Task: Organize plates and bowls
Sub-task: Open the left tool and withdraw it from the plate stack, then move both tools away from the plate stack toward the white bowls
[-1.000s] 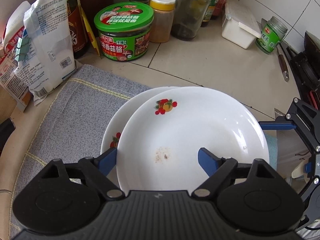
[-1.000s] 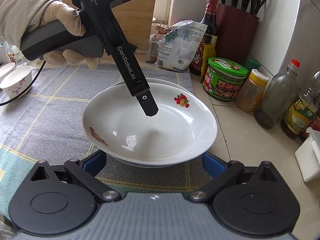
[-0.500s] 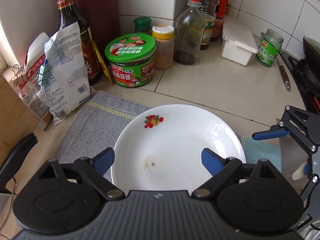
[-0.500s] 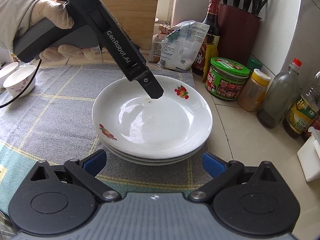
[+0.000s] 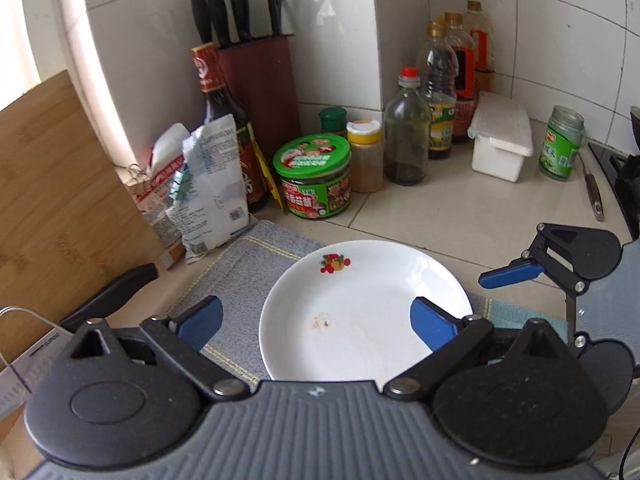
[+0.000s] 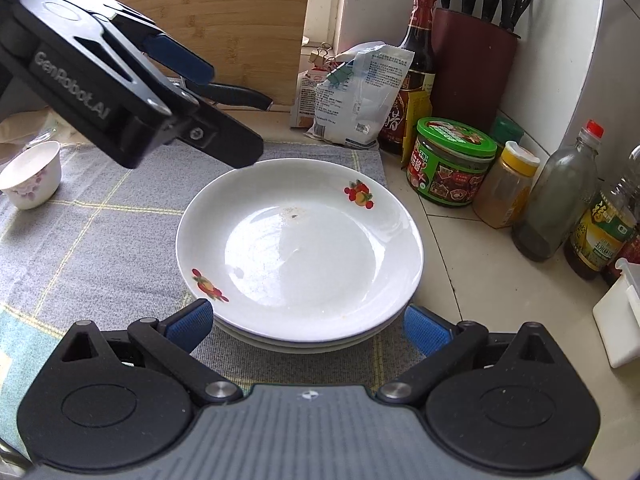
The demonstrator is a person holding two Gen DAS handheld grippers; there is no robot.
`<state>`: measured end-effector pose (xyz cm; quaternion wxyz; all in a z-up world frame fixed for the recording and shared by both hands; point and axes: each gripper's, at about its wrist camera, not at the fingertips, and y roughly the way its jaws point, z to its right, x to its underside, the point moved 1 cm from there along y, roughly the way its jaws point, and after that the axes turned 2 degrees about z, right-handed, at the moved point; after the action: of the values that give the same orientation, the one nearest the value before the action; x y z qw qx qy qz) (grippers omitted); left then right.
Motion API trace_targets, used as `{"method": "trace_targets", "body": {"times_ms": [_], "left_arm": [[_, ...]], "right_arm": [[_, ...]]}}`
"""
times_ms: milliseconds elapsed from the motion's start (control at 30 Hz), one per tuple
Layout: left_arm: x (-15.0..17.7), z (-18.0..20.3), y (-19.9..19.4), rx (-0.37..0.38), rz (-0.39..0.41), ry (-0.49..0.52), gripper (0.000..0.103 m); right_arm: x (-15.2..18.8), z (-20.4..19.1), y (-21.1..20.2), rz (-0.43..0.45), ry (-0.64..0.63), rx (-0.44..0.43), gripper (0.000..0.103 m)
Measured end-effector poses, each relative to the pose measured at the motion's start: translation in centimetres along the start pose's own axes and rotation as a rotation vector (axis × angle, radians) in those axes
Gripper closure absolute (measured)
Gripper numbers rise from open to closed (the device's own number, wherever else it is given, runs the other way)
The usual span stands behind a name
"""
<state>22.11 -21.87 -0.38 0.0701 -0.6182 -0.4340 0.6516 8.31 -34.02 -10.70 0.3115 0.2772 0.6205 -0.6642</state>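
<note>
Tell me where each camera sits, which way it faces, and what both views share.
Left wrist: on the left tongs, looking down over the plate stack toward the tiled corner and knife block; own open blue fingers show, plus the right tongs at right.
Right wrist: on the right tongs, facing the plate stack and cutting board; own open fingers show, the left tongs overhead.
Shared: plates, green-lidded jar, mat.

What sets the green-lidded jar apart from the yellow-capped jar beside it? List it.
The green-lidded jar is squat and wide; the yellow-capped jar is narrower and taller. The first wears a bright printed label, the second is plain, showing tan powder. Both stand upright and closed on the counter, right of the plate stack.
</note>
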Motion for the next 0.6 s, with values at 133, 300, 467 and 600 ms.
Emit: {"method": "trace_targets", "body": {"times_ms": [133, 300, 467, 600], "left_arm": [[0.8, 0.5, -2.3, -0.093, 0.066, -0.062, 0.001], [2.3, 1.7, -3.2, -0.214, 0.074, -0.120, 0.001], [4.1, 2.5, -3.5, -0.258, 0.039, -0.193, 0.001], [5.6, 2.5, -4.4, -0.268, 0.006, -0.244, 0.001]], "right_arm": [[-0.5, -0.1, 0.0, -0.001, 0.013, 0.001, 0.000], [-0.9, -0.2, 0.2, -0.021, 0.021, 0.012, 0.000], [-1.2, -0.4, 0.7, -0.046, 0.009, 0.006, 0.000], [-1.5, -1.4, 1.1, -0.057, -0.009, -0.006, 0.000]]}}
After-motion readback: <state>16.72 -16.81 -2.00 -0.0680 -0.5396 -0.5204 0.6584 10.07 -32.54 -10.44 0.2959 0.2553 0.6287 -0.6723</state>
